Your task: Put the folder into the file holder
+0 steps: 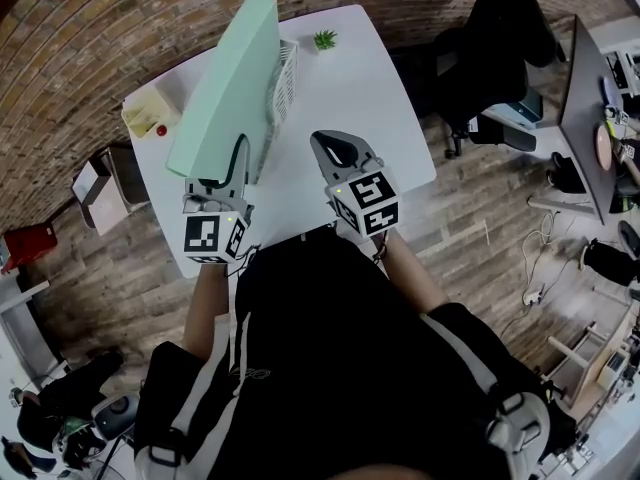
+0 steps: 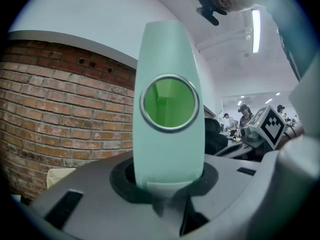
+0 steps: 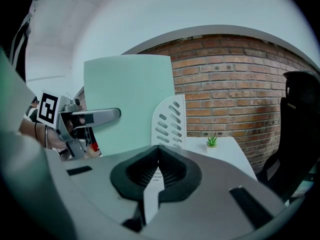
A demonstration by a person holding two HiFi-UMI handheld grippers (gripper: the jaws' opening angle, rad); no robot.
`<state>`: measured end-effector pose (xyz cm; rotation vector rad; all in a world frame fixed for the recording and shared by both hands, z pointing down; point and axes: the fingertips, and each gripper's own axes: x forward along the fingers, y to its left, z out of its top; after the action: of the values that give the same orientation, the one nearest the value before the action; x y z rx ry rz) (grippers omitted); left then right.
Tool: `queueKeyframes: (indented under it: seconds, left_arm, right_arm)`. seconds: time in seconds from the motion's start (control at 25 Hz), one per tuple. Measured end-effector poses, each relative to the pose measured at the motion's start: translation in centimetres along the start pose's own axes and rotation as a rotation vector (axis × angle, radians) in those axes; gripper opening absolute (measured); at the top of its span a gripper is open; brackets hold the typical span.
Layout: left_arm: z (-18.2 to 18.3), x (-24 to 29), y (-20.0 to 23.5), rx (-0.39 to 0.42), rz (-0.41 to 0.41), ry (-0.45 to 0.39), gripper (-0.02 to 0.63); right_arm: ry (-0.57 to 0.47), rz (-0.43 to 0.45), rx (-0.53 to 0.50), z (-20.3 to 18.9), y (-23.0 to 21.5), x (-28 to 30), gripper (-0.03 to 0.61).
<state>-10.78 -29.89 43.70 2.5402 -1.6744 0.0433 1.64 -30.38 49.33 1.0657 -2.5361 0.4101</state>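
The left gripper (image 1: 237,160) is clenched on the folder (image 1: 230,83). In the left gripper view its jaws pinch the lower end of the mint spine (image 2: 168,109) from both sides, just below the metal-ringed finger hole. The left forearm (image 1: 207,313) comes straight out from the body toward 12 o'clock. The hand is tucked under the marker cube (image 1: 213,236), and the jaws point on toward 12.

From the grip the folder runs up and away toward 1 o'clock. It stands on edge above the white table (image 1: 340,88) and leans a little. The white slotted holder (image 1: 284,80) stands just beside it on the 3 o'clock side. In the right gripper view the folder's flat cover (image 3: 127,99) rises taller than the holder's side wall (image 3: 171,121) and sits behind it. No view shows whether the folder's lower edge sits in a slot or only alongside.

The right gripper (image 1: 333,144) is closed and empty: in its own view the two jaws meet in a line with nothing between them (image 3: 157,159). It hovers over the near table at 3 o'clock of the left gripper, close to it. The right forearm (image 1: 408,268) angles in from 5 o'clock.

A small green plant (image 1: 324,39) stands at the table's far edge, at 12. A yellowish box (image 1: 148,118) lies on the left corner, at 10 o'clock of the left gripper.
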Motion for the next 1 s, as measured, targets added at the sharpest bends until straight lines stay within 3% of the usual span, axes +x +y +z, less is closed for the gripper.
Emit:
queueKeyframes:
  seconds: [0.28,0.52,1.0]
  left_arm:
    - [0.4,0.0,0.7,-0.028,0.021,-0.032,0.126]
    - [-0.1,0.6,0.8,-0.006,0.025,-0.045,0.126]
    - [-4.1,0.9,0.4,-0.03,-0.006,0.038,0.139]
  right_arm:
    - [0.008,0.007,-0.007,-0.2,0.7,0.0,0.009]
    - [0.016,0.006,-0.014,-0.4,0.8,0.1,0.009]
    - [0.023,0.0,-0.014,-0.7,0.9,0.3,0.009]
